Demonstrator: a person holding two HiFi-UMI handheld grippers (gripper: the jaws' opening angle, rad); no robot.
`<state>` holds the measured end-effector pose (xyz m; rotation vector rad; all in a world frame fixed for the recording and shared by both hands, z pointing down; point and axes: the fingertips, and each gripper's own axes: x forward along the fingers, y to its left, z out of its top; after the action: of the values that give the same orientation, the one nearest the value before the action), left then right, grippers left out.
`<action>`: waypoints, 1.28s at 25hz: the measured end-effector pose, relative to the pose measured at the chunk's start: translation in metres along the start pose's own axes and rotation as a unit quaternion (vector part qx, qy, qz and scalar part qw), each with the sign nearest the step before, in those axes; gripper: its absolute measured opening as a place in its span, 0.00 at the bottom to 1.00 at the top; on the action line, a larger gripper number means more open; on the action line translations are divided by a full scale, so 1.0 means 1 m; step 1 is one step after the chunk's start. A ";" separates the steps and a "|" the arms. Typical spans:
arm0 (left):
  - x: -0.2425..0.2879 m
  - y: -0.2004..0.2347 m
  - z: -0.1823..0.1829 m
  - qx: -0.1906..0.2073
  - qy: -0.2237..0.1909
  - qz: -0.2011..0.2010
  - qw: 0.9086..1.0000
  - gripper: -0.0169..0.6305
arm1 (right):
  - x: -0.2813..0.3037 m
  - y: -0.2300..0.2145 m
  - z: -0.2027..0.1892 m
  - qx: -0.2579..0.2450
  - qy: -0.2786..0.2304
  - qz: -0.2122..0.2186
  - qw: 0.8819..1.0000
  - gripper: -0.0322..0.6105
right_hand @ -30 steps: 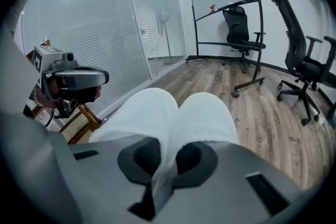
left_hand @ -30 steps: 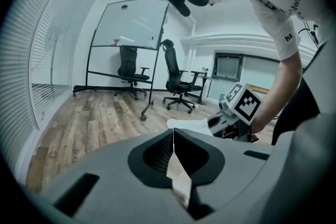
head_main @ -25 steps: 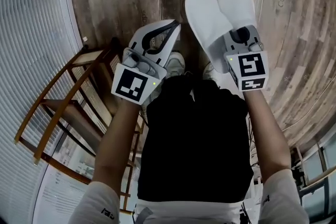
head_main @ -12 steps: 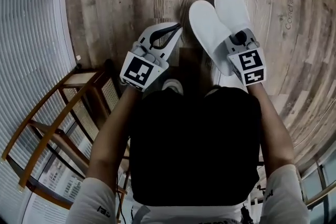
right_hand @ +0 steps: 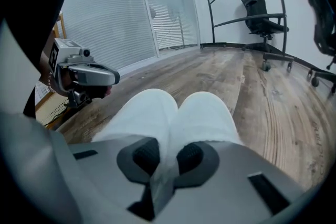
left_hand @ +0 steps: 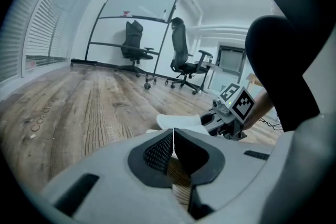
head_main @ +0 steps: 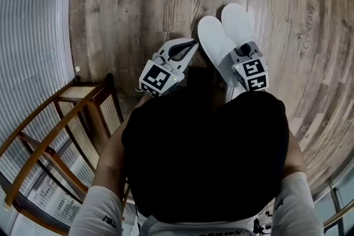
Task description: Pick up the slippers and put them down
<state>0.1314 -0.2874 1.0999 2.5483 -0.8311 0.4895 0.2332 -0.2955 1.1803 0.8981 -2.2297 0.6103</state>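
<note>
Two white slippers (head_main: 217, 38) lie side by side, toes pointing away from me, just over the wood floor (head_main: 144, 3). My right gripper (head_main: 242, 51) is shut on their heel ends. In the right gripper view, white fabric of the slippers (right_hand: 157, 113) is pinched between the dark pads (right_hand: 144, 157) of the right gripper (right_hand: 169, 157). My left gripper (head_main: 191, 44) hangs to the left of the slippers, shut and holding nothing. In the left gripper view, the left gripper (left_hand: 173, 140) has its pads touching with only floor beyond; the slippers (left_hand: 178, 121) and the right gripper (left_hand: 231, 113) lie ahead on the right.
A wooden chair (head_main: 55, 135) stands close on my left, by a wall of blinds (head_main: 27, 36). Two office chairs (left_hand: 181, 57) and a glass board on a stand (left_hand: 136, 18) are far across the floor. A person's dark torso fills the lower middle of the head view.
Both grippers have sunk toward the floor, the right one carrying the slippers down with it. The person has bent lower. Neither gripper's jaws have changed.
</note>
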 end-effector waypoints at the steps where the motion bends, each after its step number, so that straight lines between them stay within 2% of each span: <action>1: 0.002 0.001 -0.005 -0.001 0.003 0.001 1.000 0.05 | 0.004 0.001 -0.003 0.002 0.003 0.001 1.000 0.10; 5: 0.010 0.009 -0.020 0.001 0.017 0.014 1.000 0.05 | 0.015 0.004 -0.013 0.008 0.013 0.011 1.000 0.12; 13: 0.013 0.004 -0.030 -0.005 0.033 0.002 0.999 0.05 | 0.015 0.012 -0.022 0.017 0.031 0.024 0.999 0.31; 17: 0.009 0.006 -0.029 -0.016 0.035 0.006 0.999 0.05 | 0.008 0.010 -0.029 0.039 0.049 0.021 0.998 0.37; 22: -0.003 0.001 -0.027 -0.012 0.053 -0.001 0.999 0.05 | -0.006 0.011 -0.040 0.070 0.072 0.024 0.995 0.43; 28: -0.022 0.000 -0.012 -0.013 0.072 0.005 0.997 0.05 | -0.030 0.016 -0.046 0.144 0.088 0.038 0.985 0.47; 32: -0.031 -0.002 0.003 -0.013 0.081 0.007 0.997 0.05 | -0.038 0.014 -0.070 0.199 0.144 0.041 0.968 0.47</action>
<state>0.1097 -0.2732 1.0832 2.4430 -0.7928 0.6747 0.2719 -0.2269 1.1983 0.8452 -1.9190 1.1790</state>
